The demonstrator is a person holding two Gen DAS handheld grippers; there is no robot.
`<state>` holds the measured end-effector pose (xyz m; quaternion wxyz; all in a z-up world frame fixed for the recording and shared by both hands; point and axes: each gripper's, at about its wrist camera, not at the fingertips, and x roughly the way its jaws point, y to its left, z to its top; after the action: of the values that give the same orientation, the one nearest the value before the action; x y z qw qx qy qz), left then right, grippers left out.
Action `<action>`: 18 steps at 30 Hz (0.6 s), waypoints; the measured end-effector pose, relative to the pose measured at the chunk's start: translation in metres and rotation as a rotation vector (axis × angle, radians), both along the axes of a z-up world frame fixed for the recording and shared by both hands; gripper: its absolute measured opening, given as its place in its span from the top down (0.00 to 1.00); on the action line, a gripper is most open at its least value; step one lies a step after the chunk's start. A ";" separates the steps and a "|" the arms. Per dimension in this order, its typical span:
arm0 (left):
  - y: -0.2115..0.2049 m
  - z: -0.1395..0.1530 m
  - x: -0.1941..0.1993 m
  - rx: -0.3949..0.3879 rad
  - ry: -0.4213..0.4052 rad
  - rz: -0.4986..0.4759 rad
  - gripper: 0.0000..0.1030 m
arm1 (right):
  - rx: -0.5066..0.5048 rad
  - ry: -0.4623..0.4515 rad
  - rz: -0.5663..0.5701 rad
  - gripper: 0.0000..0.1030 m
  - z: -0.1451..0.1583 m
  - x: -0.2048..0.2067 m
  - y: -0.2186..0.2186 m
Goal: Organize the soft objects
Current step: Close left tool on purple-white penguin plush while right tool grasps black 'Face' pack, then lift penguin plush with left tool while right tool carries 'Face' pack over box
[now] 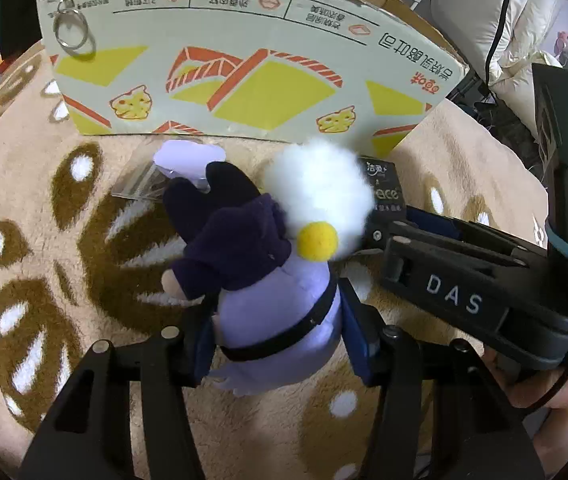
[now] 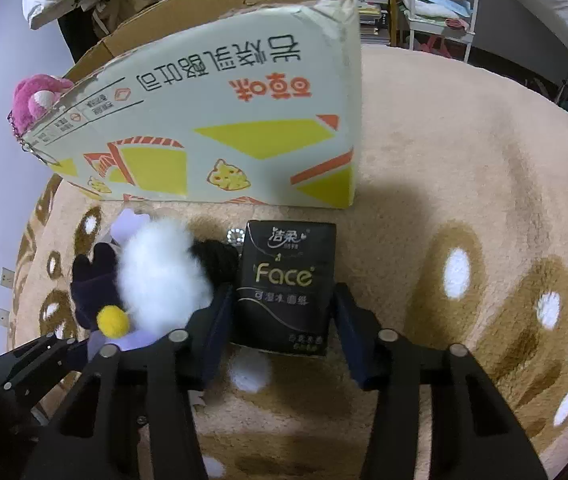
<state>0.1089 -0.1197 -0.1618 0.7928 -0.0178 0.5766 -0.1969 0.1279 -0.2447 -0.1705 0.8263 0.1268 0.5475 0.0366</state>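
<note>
Standing on tan patterned rug [image 2: 464, 128]: big cardboard box [image 1: 244, 64], printed side facing, pink plush [image 2: 34, 98] at its top edge. Doll [image 1: 280, 300] in purple, white fluffy head, lies before box, left gripper [image 1: 276, 344] clamped on its body. Right gripper [image 2: 284, 320] clamped on black tissue pack [image 2: 286, 280] just beside doll.
</note>
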 end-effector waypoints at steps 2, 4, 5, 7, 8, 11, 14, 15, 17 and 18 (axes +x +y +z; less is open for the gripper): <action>-0.006 0.003 0.000 0.007 -0.006 0.009 0.49 | 0.002 -0.006 -0.003 0.51 0.001 0.000 -0.001; -0.006 0.006 -0.001 0.019 -0.015 0.017 0.49 | -0.001 -0.012 -0.003 0.51 0.003 -0.001 -0.004; -0.006 0.007 -0.002 0.024 -0.017 0.021 0.49 | -0.002 -0.015 -0.004 0.51 0.004 0.000 -0.005; 0.001 0.007 -0.004 0.040 -0.023 0.026 0.49 | -0.005 -0.024 -0.007 0.51 0.007 -0.001 -0.007; 0.003 0.009 -0.005 0.054 -0.027 0.028 0.49 | -0.007 -0.031 -0.010 0.51 0.009 -0.002 -0.008; 0.011 0.014 -0.011 0.094 -0.061 0.033 0.49 | -0.011 -0.058 -0.016 0.51 0.015 -0.006 -0.013; 0.017 0.021 -0.014 0.116 -0.095 0.051 0.50 | -0.015 -0.099 -0.026 0.51 0.025 -0.010 -0.014; 0.020 0.024 -0.015 0.119 -0.104 0.058 0.50 | -0.014 -0.115 -0.027 0.51 0.029 -0.012 -0.014; 0.024 0.030 -0.017 0.123 -0.125 0.075 0.50 | -0.013 -0.146 -0.029 0.51 0.037 -0.016 -0.014; 0.026 0.033 -0.018 0.125 -0.138 0.082 0.50 | -0.013 -0.162 -0.027 0.51 0.041 -0.018 -0.014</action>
<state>0.0909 -0.0935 -0.1288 0.8376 0.0216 0.5305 -0.1289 0.1100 -0.2586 -0.1293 0.8691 0.1254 0.4775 0.0320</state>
